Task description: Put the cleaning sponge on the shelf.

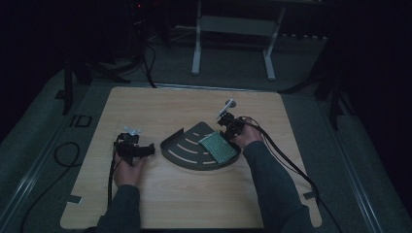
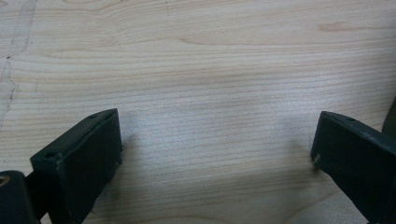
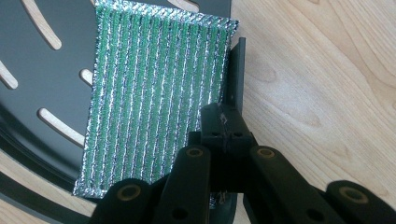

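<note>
A green glittery scouring pad (image 1: pixel 218 147) (image 3: pixel 154 93) lies on the right part of a dark fan-shaped slotted tray (image 1: pixel 187 148) (image 3: pixel 42 79) at the table's middle. My right gripper (image 1: pixel 228 133) (image 3: pixel 223 116) reaches over the pad's right edge beside the tray's upright wall (image 3: pixel 237 74). Its jaws are pressed together on that edge. My left gripper (image 1: pixel 148 149) (image 2: pixel 215 140) hovers over bare wood just left of the tray, open wide with nothing between its fingers (image 2: pixel 79 163). A sliver of the tray (image 2: pixel 390 119) shows at the right edge of the left gripper view.
The wooden tabletop (image 1: pixel 194 199) has bare room in front of and behind the tray. Cables (image 1: pixel 286 160) trail from each gripper toward the near edge. A white frame (image 1: pixel 233 29) and dark stands (image 1: pixel 73 77) stand on the floor beyond the table.
</note>
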Demonstrator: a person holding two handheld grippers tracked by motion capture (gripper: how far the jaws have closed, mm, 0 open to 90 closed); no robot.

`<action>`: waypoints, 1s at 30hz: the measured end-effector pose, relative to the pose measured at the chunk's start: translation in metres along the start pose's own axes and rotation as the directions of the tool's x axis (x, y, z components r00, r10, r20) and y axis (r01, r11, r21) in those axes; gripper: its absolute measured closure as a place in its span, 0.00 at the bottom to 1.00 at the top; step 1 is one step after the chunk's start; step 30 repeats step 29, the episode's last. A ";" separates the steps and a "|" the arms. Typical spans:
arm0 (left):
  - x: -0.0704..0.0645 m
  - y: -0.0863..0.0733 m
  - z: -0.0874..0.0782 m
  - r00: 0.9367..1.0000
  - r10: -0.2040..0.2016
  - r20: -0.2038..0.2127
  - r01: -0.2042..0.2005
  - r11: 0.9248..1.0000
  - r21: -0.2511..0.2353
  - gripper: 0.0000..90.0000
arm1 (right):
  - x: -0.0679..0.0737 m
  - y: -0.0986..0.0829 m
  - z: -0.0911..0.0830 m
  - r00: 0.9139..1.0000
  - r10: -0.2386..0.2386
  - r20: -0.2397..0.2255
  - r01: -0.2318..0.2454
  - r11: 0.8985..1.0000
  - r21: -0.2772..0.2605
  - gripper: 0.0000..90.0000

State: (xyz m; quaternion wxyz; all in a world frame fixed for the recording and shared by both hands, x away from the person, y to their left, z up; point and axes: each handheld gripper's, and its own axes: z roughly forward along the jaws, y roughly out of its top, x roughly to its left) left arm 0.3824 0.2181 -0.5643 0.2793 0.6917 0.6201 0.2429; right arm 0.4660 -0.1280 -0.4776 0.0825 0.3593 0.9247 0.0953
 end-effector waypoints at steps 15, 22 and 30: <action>0.000 0.000 0.000 1.000 0.000 0.000 0.000 1.000 0.000 0.03 | -0.004 -0.014 -0.020 0.999 0.028 -0.044 -0.032 0.996 -0.089 0.65; 0.000 0.000 0.000 1.000 0.000 0.000 0.000 1.000 0.000 0.03 | -0.008 -0.029 -0.026 0.995 0.077 -0.059 -0.085 0.987 -0.136 0.58; 0.000 0.000 0.000 1.000 0.000 0.000 0.000 1.000 0.000 0.03 | -0.007 -0.045 -0.032 0.994 0.093 -0.050 -0.100 0.980 -0.172 0.56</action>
